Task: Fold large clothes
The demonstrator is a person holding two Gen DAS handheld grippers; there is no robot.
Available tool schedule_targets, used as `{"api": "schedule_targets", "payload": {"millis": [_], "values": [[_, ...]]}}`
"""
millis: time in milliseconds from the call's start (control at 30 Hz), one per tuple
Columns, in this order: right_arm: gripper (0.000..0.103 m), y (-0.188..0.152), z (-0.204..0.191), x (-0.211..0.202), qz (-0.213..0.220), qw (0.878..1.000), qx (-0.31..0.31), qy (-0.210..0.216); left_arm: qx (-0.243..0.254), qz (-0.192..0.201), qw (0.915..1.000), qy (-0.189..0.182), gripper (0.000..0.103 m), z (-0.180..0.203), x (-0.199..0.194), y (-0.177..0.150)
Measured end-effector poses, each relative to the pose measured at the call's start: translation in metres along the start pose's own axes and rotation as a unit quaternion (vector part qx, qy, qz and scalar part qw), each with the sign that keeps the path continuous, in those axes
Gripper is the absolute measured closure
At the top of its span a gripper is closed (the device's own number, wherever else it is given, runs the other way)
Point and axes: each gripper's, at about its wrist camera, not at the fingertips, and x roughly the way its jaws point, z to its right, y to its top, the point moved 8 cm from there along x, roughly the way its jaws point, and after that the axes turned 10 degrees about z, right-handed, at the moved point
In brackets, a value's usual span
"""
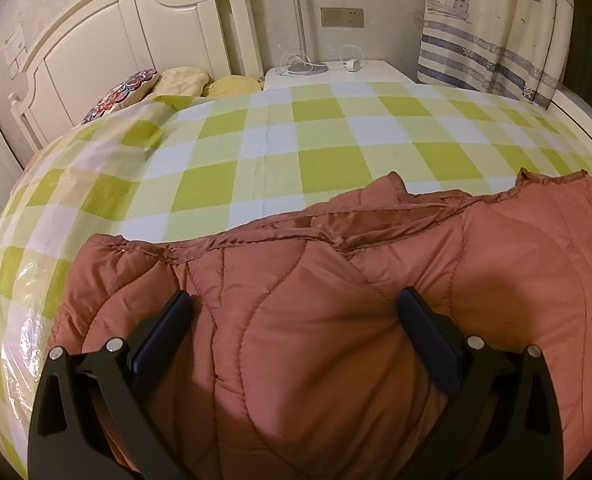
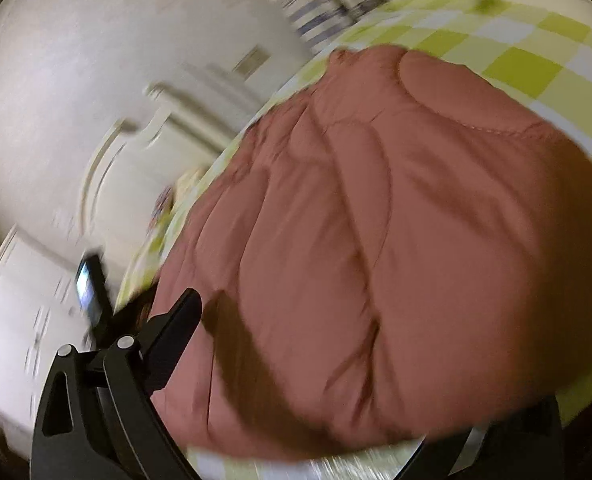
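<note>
Left claw (image 1: 296, 312): fingers spread wide, angled down onto a rust-red quilted jacket (image 1: 336, 320). A puffed bulge of the jacket sits between the two dark fingers (image 1: 424, 336); each finger touches the padding at its side, but whether they squeeze it cannot be told.

The jacket lies on a bed with a green-and-white checked bedsheet (image 1: 287, 152). Its stitched edge runs across just ahead of the claw tips, with bare sheet beyond. To the claw's left the sheet looks glossy, as under clear plastic.

Far ahead and left of the claw: white headboard (image 1: 135, 40), a patterned cushion (image 1: 123, 92) and yellow pillows (image 1: 211, 82) at its foot. Straight ahead past the bed: white nightstand (image 1: 376, 74) carrying a lamp base (image 1: 306, 67) and a charger with cable (image 1: 352, 65). Ahead to the right: curtain (image 1: 492, 24) printed with boats and stripes.

Right claw (image 2: 296, 312): view tilted and motion-blurred. Left finger (image 2: 175, 332) clear, resting against the jacket (image 2: 376, 240); the right finger is hidden behind the padding. Jaws stand wide, jacket bulk between them; no pinch visible. Checked bedsheet (image 2: 536, 64) lies beyond and right of the jacket. A small dark device with a lit screen (image 2: 89, 284) sits left of the claw.
</note>
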Motion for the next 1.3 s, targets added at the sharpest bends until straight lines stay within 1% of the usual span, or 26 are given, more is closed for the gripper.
{"api": "schedule_targets", "payload": {"millis": [33,100,133,167,200,233,267,333,433,500,533,567,600,633,700,733,833,867,900,967,1033,1100,1133,1200,1233,1300], "values": [[0.007,0.004,-0.001,0.003,0.017,1.0,0.011,-0.005,-0.001,0.0,1.0,0.001,0.002,0.0,0.0,0.0],[0.007,0.014,-0.001,0.006,0.048,0.998,0.035,0.009,-0.004,0.001,1.0,0.0,0.002,-0.001,0.0,0.0],[0.018,0.018,-0.002,0.005,0.059,0.997,0.045,0.029,-0.005,0.001,1.0,0.0,0.002,-0.001,0.0,0.0],[0.031,0.021,-0.001,0.004,0.071,0.993,0.07,0.068,-0.008,0.001,1.0,0.002,0.002,-0.003,0.0,0.0],[0.057,0.021,0.009,0.0,0.082,0.987,0.103,0.09,-0.011,0.001,0.9999,0.002,0.002,-0.004,0.0,0.0],[0.064,0.02,0.018,-0.002,0.086,0.983,0.125,0.102,-0.012,0.002,0.9999,0.001,0.002,-0.004,0.0,0.001],[0.065,0.018,0.024,-0.006,0.083,0.978,0.142,0.127,-0.011,0.003,0.9999,0.001,0.002,-0.003,-0.001,0.001],[0.069,0.012,0.026,-0.018,0.085,0.977,0.129,0.15,-0.003,0.008,1.0,0.005,0.002,-0.001,-0.002,0.001],[0.069,0.01,0.022,-0.035,0.09,0.976,0.109,0.164,0.027,0.02,0.9992,0.022,0.002,0.007,-0.012,0.006],[0.069,0.015,0.018,-0.051,0.1,0.977,0.085,0.169,0.028,0.039,0.9985,0.028,0.003,0.009,-0.03,0.013],[0.069,0.017,0.016,-0.057,0.107,0.977,0.075,0.171,0.018,0.055,0.9982,0.018,0.003,0.013,-0.044,0.018],[0.069,0.02,0.012,-0.065,0.118,0.976,0.061,0.174,0.005,0.073,0.9973,-0.005,0.003,0.021,-0.062,0.025],[0.069,0.023,0.01,-0.074,0.127,0.975,0.047,0.175,0.004,0.088,0.9959,-0.021,0.002,0.031,-0.078,0.031],[0.069,0.025,0.007,-0.08,0.134,0.974,0.035,0.177,0.014,0.096,0.995,-0.023,0.002,0.04,-0.088,0.035],[0.069,0.03,0.004,-0.094,0.144,0.973,0.015,0.181,0.062,0.116,0.9912,-0.01,0.002,0.07,-0.104,0.041],[0.069,0.03,0.002,-0.101,0.149,0.972,0.004,0.182,0.077,0.117,0.9901,-0.007,0.002,0.081,-0.104,0.041],[0.069,0.03,-0.01,-0.123,0.166,0.968,-0.041,0.181,0.114,0.063,0.9914,-0.01,0.002,0.122,-0.07,0.013],[0.069,0.03,-0.014,-0.123,0.167,0.968,-0.053,0.18,0.131,0.037,0.9905,-0.018,0.002,0.138,-0.051,-0.006],[0.069,0.03,-0.02,-0.124,0.165,0.968,-0.069,0.175,0.132,0.033,0.9904,-0.025,0.002,0.145,-0.045,-0.012],[0.069,0.027,-0.032,-0.128,0.171,0.965,-0.108,0.166,0.134,0.041,0.99,-0.012,0.002,0.143,-0.051,-0.006],[0.069,0.026,-0.046,-0.132,0.174,0.961,-0.139,0.162,0.137,0.038,0.9896,-0.02,0.002,0.141,-0.053,-0.005],[0.069,0.023,-0.057,-0.134,0.178,0.957,-0.164,0.158,0.11,0.045,0.9927,-0.022,0.002,0.129,-0.062,0.001],[0.069,0.021,-0.063,-0.135,0.181,0.955,-0.178,0.155,0.088,0.054,0.9943,-0.027,0.002,0.122,-0.071,0.006],[0.069,0.018,-0.075,-0.135,0.185,0.95,-0.205,0.146,0.071,0.07,0.9944,-0.035,0.002,0.117,-0.092,0.007],[0.069,0.019,-0.081,-0.134,0.187,0.948,-0.215,0.139,0.071,0.078,0.9937,-0.038,0.002,0.117,-0.101,0.005],[0.069,0.019,-0.088,-0.133,0.186,0.948,-0.223,0.131,0.076,0.115,0.9889,-0.054,0.002,0.118,-0.137,-0.014]]}}
